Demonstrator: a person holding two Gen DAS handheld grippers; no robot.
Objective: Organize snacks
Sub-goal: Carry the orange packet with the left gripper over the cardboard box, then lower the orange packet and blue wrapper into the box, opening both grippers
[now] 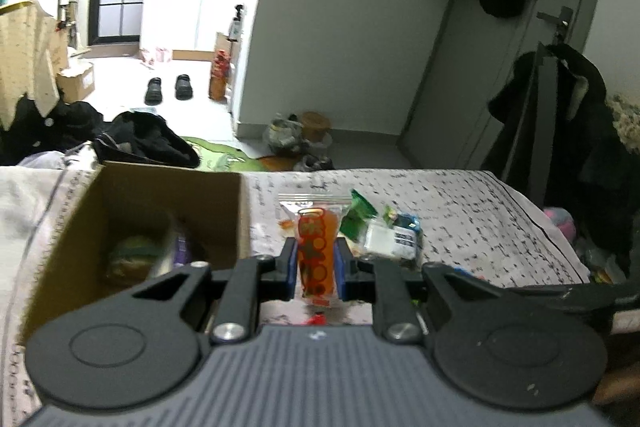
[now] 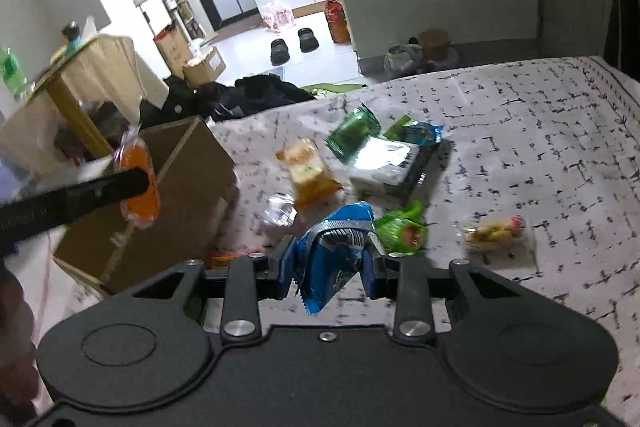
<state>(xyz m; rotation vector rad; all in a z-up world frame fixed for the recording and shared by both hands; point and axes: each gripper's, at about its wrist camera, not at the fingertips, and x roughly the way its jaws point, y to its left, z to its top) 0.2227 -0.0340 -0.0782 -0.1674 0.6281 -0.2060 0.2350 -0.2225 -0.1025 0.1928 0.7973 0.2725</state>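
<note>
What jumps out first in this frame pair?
Both grippers hold snacks: the left gripper pinches an orange packet beside the open cardboard box, and the right gripper clamps a blue wrapper. More packets, including a green pouch, lie scattered on the patterned bedsheet.

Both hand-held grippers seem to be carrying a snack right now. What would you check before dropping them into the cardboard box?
1. Left hand-held gripper clamped on the orange snack packet: ok, pads press both sides.
2. Right hand-held gripper clamped on the blue snack packet: ok, though the packet is crumpled.
3. Cardboard box open at the top: ok.
4. Room left in the box: ok, some items lie at the bottom, with space above.
5. Either packet above the box opening: not ok, both appear beside it.
6. Snacks left on the patterned cloth: not ok, several packets remain.
</note>
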